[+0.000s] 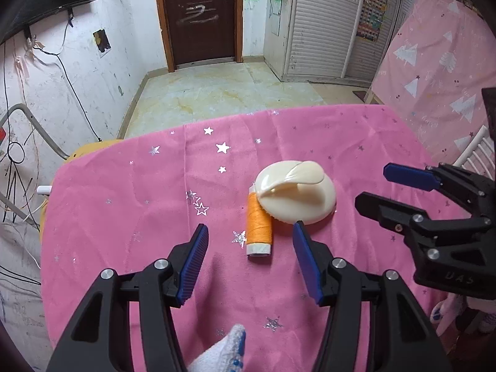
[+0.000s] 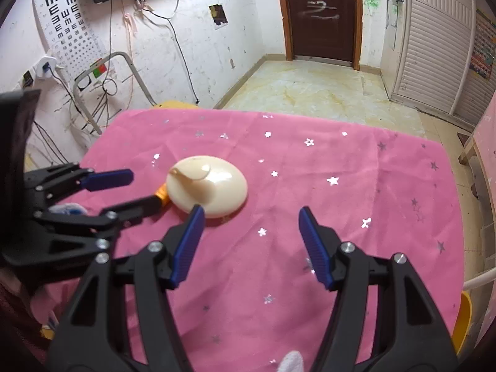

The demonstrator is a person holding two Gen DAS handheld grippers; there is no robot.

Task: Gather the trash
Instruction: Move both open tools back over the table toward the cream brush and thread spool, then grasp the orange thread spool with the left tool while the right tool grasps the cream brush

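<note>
On the table point(image 1: 130, 217), which is draped in a pink cloth point(image 1: 356, 142) scattered with silver stars, an orange spool of thread point(image 1: 259, 226) lies on its side near the middle, its white paper end turned toward me. Its far end is tucked under the rim of a cream, dome-shaped plastic piece point(image 1: 299, 193) with a curved, glossy ridge across its top; the two touch. My left gripper point(image 1: 249, 232) hangs just on my side of the spool, its blue ribbed pads about half apart and gripping nothing, the spool's near end lying between the tips. My right gripper point(image 2: 249, 217) is likewise about half open and empty, its left pad just beside the cream dome's near rim. Faint raised letters on the right gripper's black body look like "UAS". An eye chart point(image 2: 66, 15) of E shapes hangs on the wall.
</note>
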